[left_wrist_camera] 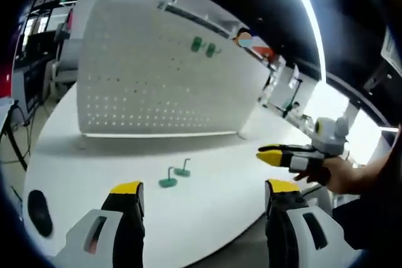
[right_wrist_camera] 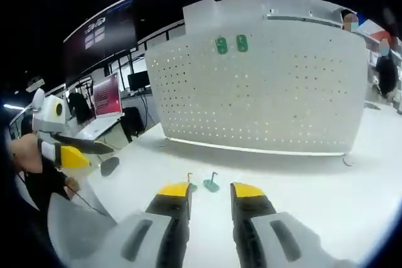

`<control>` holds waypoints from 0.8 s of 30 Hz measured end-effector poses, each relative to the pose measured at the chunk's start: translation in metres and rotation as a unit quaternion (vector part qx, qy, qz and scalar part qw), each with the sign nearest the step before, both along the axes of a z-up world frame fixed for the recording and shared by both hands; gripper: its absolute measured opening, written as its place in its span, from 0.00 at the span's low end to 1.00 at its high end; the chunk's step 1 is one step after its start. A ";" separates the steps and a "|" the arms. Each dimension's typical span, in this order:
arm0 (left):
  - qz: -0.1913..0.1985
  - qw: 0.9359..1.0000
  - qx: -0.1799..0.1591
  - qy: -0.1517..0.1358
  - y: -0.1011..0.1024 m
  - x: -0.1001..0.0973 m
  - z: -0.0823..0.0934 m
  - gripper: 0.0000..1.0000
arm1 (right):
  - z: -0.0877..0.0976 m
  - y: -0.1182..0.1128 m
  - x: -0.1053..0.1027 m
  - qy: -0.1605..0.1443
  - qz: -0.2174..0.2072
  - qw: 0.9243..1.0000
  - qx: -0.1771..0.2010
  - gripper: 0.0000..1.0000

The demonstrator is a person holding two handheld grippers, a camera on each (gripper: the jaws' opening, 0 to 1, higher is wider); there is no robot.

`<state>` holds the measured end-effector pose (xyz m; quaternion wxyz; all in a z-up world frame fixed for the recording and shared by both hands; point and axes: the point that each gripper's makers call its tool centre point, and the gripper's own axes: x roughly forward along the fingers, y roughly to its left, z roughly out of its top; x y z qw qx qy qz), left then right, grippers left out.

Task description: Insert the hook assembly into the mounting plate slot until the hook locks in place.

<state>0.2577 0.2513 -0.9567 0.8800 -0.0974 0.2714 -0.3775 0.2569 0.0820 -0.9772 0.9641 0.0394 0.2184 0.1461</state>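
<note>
Left gripper view: left claw at bottom, jaws wide apart, empty. Two green hooks sit on the white counter just above centre-bottom, side by side, bases flat, thin stems upright; hook tips too small to read. White pegboard stands upright across the upper middle, two more green hooks mounted near its top edge. Right claw enters at right, yellow tips pointing left, held by a hand; cannot tell its gap here. Dark oval object at lower left, unclear.

Right gripper view: right claw at bottom centre, jaws narrowly apart, nothing between them. Counter hooks just above the tips, one partly hidden behind the left jaw. Pegboard fills the upper centre, mounted hooks at top. Left claw at left edge, partly cut off.
</note>
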 end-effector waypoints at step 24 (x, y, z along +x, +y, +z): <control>0.006 0.998 0.039 0.048 0.014 -0.004 -0.035 0.78 | -0.067 0.049 -0.010 0.086 0.102 0.991 -0.008 0.23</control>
